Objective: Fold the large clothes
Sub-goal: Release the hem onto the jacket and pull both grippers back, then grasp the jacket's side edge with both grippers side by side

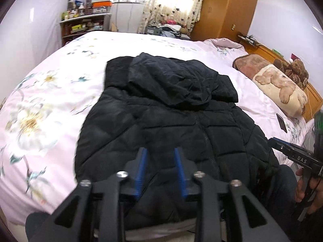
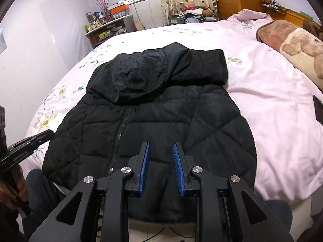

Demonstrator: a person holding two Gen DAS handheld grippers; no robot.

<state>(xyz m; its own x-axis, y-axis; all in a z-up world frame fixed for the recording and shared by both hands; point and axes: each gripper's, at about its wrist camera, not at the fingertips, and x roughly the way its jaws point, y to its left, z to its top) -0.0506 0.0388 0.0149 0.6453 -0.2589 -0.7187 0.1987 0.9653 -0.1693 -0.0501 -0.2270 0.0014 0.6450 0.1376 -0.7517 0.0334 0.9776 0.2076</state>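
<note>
A black quilted hooded jacket (image 1: 165,117) lies front up on the pink floral bed (image 1: 50,104), zipper closed, hood and sleeves folded onto the chest at the far end. Its hem hangs over the bed's near edge. My left gripper (image 1: 160,151) is open and empty, hovering above the jacket's lower part. My right gripper (image 2: 161,146) is open and empty too, above the jacket (image 2: 161,109) near its hem. The right gripper also shows in the left wrist view (image 1: 290,151) at the right edge; the left gripper shows in the right wrist view (image 2: 30,141) at the left edge.
A pillow with a bear print (image 1: 282,86) and a teddy bear (image 1: 296,68) lie at the bed's right side. A dark phone (image 1: 281,123) lies on the bed near them. Cluttered shelves (image 1: 84,20) and a wooden wardrobe (image 1: 228,10) stand beyond the bed.
</note>
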